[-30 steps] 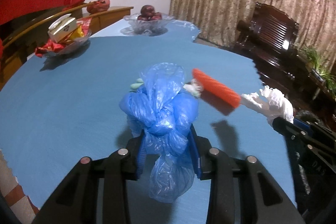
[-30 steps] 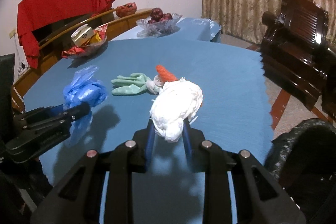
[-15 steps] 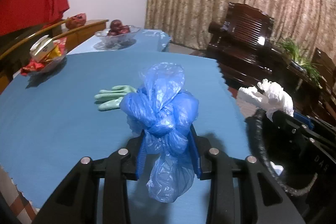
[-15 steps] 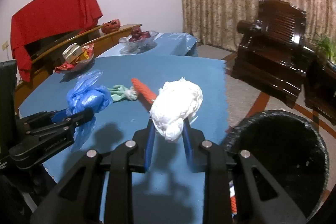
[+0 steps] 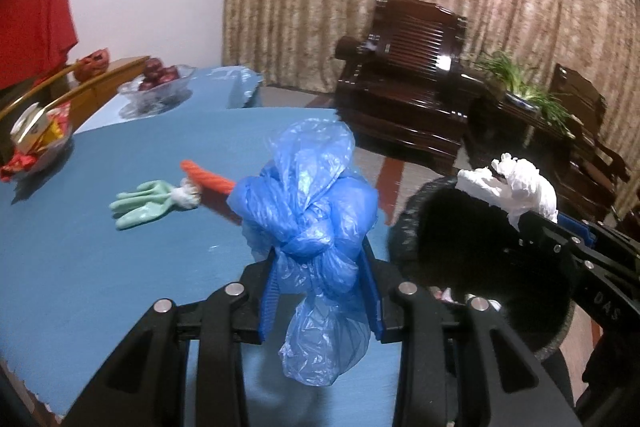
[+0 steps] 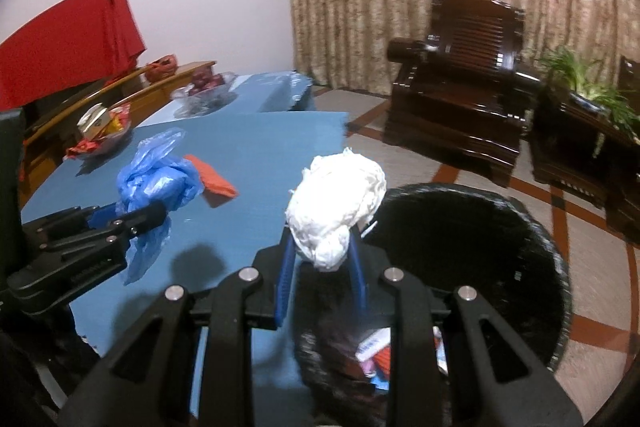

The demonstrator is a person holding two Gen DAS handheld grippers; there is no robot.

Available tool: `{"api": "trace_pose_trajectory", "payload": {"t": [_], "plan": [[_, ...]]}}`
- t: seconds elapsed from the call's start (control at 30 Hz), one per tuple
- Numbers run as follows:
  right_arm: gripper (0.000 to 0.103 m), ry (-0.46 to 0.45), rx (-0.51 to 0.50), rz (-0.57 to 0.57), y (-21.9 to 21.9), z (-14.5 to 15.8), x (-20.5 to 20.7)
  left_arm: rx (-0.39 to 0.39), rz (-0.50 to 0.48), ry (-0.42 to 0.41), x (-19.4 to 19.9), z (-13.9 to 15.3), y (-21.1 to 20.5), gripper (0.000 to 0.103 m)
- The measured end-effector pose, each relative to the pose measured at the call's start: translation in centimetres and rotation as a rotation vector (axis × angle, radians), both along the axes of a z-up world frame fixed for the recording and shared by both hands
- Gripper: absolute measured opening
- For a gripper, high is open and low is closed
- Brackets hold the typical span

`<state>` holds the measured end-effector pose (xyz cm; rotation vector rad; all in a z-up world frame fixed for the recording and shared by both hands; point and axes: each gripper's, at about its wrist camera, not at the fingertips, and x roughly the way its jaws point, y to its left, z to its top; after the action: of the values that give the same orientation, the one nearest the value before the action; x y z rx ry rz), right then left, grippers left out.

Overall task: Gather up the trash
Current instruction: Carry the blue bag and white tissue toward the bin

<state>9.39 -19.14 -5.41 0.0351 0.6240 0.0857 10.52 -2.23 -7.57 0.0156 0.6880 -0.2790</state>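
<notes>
My left gripper (image 5: 320, 291) is shut on a knotted blue plastic bag (image 5: 308, 203) and holds it above the blue table's right edge; the bag also shows in the right wrist view (image 6: 158, 179). My right gripper (image 6: 320, 263) is shut on a crumpled white tissue wad (image 6: 338, 199), held over the rim of the black trash bin (image 6: 532, 227). The wad (image 5: 516, 187) and the bin (image 5: 408, 227) also show in the left wrist view. An orange ribbed piece (image 5: 204, 181) and a green glove (image 5: 140, 203) lie on the table.
The blue table (image 5: 80, 247) carries a glass fruit bowl (image 5: 156, 95) and a snack dish (image 5: 38, 135) at the back left. The bin holds some wrappers (image 6: 376, 351). A dark wooden armchair (image 6: 460, 87) and a plant (image 6: 584, 79) stand beyond the bin.
Both grippers have swung right with their loads, away from the table's middle. The trash bin has come into view, and the white wad now hangs over its rim.
</notes>
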Motion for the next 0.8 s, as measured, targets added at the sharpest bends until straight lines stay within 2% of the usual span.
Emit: {"api": "trace_pose_trajectory", "payload": {"t": [0.43, 0.8], "plan": [[0.024, 0.018, -0.032, -0.165, -7.4, -1.2, -2.8, -0.003, -0.176, 0.009, -0.1, -0.9, -8.7, 0.036], [0.024, 0.051, -0.035, -0.248, -11.5, -3.5, -3.9, -0.012, -0.266, 0.046, 1.1, -2.4, -14.7, 0.036]]}}
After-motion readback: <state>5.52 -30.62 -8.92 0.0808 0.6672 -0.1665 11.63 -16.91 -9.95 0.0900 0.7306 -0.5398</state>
